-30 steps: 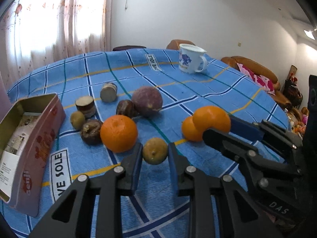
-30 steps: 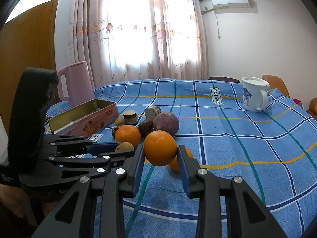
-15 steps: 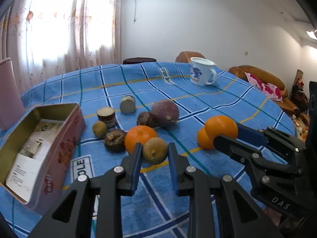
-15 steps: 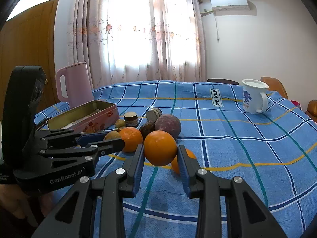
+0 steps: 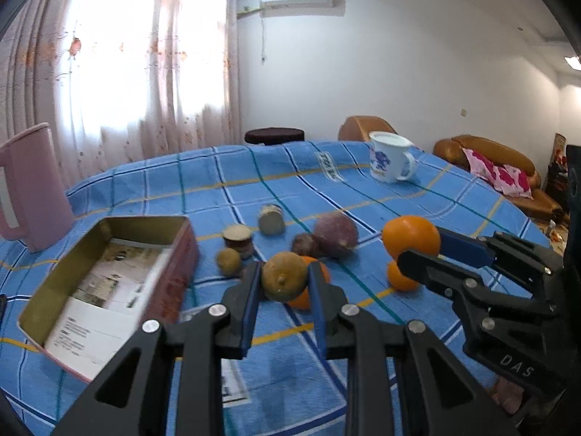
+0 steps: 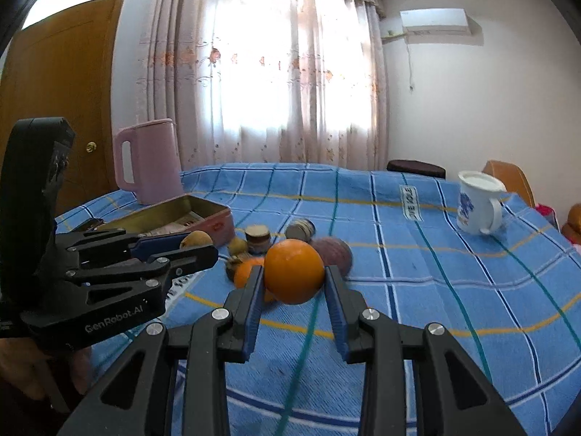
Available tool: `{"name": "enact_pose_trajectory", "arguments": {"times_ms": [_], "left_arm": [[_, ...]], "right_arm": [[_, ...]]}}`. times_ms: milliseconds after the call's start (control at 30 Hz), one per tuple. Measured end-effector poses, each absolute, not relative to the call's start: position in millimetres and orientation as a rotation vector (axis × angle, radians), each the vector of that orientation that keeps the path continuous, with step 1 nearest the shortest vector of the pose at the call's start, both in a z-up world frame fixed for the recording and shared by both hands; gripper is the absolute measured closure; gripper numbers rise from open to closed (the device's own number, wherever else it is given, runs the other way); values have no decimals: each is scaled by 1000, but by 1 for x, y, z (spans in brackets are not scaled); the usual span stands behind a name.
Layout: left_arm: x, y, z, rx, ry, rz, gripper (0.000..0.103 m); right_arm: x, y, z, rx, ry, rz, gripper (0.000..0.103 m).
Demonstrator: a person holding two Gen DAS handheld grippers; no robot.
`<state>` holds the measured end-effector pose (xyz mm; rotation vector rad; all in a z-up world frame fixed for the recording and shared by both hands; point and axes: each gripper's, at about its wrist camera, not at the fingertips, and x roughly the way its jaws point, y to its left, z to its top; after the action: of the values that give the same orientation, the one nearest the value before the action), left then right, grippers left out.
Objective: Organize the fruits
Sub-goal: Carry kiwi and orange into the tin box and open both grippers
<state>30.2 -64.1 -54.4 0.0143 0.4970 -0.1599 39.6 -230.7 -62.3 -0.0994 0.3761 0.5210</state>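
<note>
Left hand-held gripper [image 5: 284, 283] clamps a yellowish fruit [image 5: 284, 280], maybe citrus

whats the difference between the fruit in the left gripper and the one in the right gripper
The fruit in the left gripper is dull yellow-brown and mottled; the orange in the right gripper is bright, even orange. The brownish fruit looks smaller and fits between closer jaws, while the orange spreads its jaws wider. Both are round, clamped between blue pads and lifted off the blue checked cloth.
</note>
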Motion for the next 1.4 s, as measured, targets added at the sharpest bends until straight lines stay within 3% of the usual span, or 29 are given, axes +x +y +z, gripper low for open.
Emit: {"name": "enact_pose_trajectory", "arguments": {"times_ms": [667, 1400], "left_arm": [[41, 66, -39, -80, 490, 57, 76], [71, 116, -56, -69, 599, 141, 76]], "right_arm": [[77, -116, -22, -178, 371, 743, 68], [103, -29, -64, -312, 513, 815, 68]]}}
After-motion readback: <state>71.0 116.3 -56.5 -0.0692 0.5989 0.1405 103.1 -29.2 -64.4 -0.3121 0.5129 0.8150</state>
